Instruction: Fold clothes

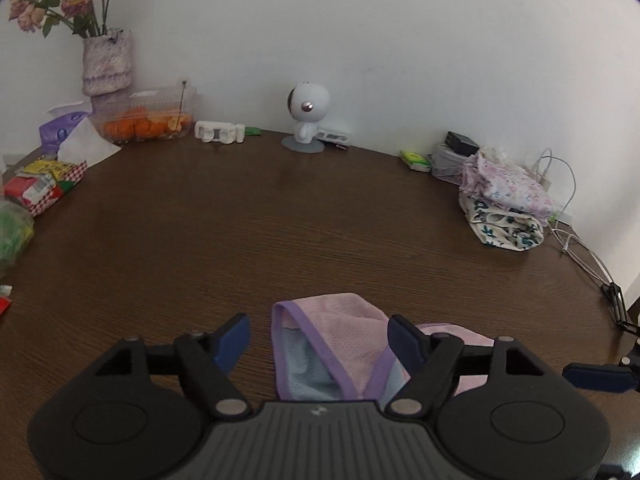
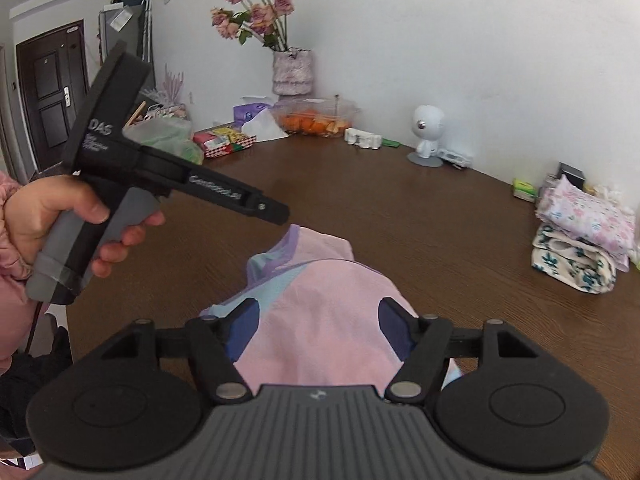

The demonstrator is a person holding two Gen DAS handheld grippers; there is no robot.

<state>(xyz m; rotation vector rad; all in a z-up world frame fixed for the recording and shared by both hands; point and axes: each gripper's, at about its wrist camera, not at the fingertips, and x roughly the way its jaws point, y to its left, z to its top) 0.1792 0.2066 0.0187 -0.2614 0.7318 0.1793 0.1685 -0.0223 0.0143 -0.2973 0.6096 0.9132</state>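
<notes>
A small pink garment with purple trim and a pale blue mesh lining lies rumpled on the dark wooden table, low in the centre of both views, one trimmed opening gaping toward the left. The left gripper hangs over it with its blue-padded fingers spread apart, the cloth lying loose between them and gripped by neither. The right gripper likewise has its fingers wide, the pink fabric spread beneath and between them, unclamped. In the right wrist view a hand at the left edge holds the other gripper's grey handle. At the right side of the table sits a stack of folded floral clothes, with white cables trailing beside it. Along the far wall stand a white round-headed figurine, a knit-covered vase of dried roses, and a clear plastic tub holding orange pieces. A red-checked box sits at the left edge.
</notes>
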